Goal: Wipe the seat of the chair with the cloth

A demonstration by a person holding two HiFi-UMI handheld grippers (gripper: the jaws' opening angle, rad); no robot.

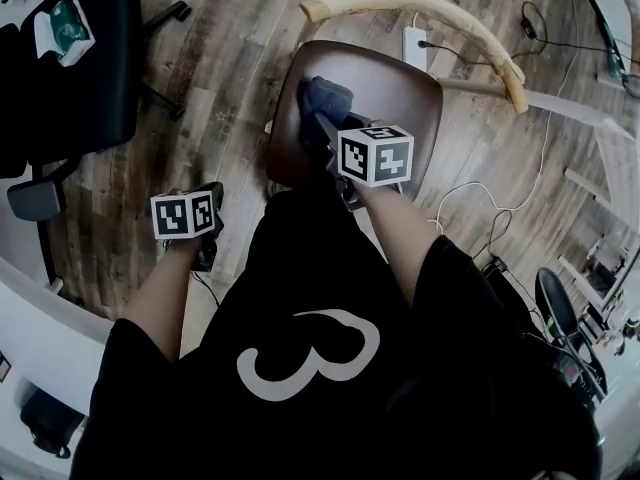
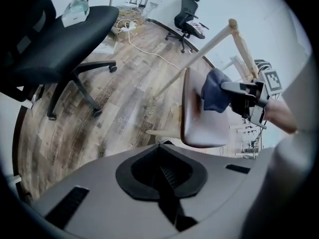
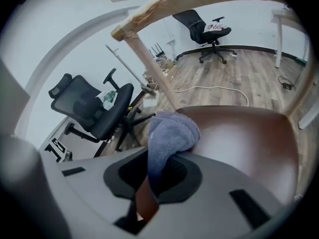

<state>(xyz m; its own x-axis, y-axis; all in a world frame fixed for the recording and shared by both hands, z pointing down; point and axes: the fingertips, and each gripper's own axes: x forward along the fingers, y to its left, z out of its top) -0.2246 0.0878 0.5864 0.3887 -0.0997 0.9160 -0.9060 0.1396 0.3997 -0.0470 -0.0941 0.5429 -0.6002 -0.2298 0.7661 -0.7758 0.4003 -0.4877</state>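
Observation:
The chair has a glossy brown seat (image 1: 400,93) and a curved pale wooden backrest (image 1: 420,10). A blue-grey cloth (image 1: 326,98) lies bunched on the seat's left part. My right gripper (image 1: 322,123) is shut on it and holds it against the seat. In the right gripper view the cloth (image 3: 169,133) runs down between the jaws of the right gripper (image 3: 154,178), with the seat (image 3: 239,133) stretching away to the right. My left gripper (image 1: 212,200) hangs over the floor, left of the chair, shut with nothing in it. From the left gripper view, the seat (image 2: 199,128) and the cloth (image 2: 215,91) show at the right.
A black office chair (image 1: 70,58) stands at the left, holding a packet on its seat. A white power strip (image 1: 414,46) and cables lie on the wood floor behind the chair. White desks edge the right (image 1: 600,118) and the lower left (image 1: 30,338).

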